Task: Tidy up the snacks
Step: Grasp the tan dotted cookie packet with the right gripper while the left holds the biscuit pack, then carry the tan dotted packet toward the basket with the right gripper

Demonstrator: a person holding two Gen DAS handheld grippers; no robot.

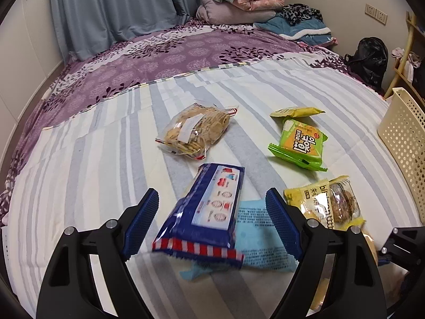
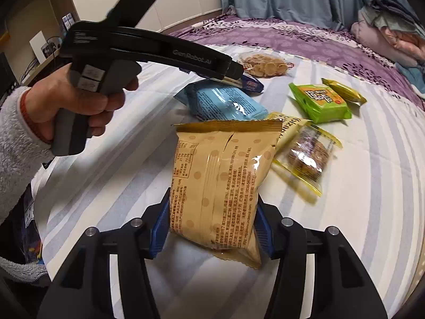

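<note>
Blue packet between spread jaws, cream basket right

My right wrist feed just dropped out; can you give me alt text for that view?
The right gripper is shut on a tan snack bag, seam side up, above a striped bedsheet. Beyond lie a light blue packet, a green packet and a clear yellow-edged cookie pack. At left, a hand holds the left gripper's handle.

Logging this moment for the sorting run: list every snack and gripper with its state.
left gripper: open, around blue packet
blue packet: lies on light blue packet
right gripper: shut on tan packet
tan packet: gripped, sealed
green packet: loose on bed
cookie bag: loose, sealed
basket: contents hidden
</note>
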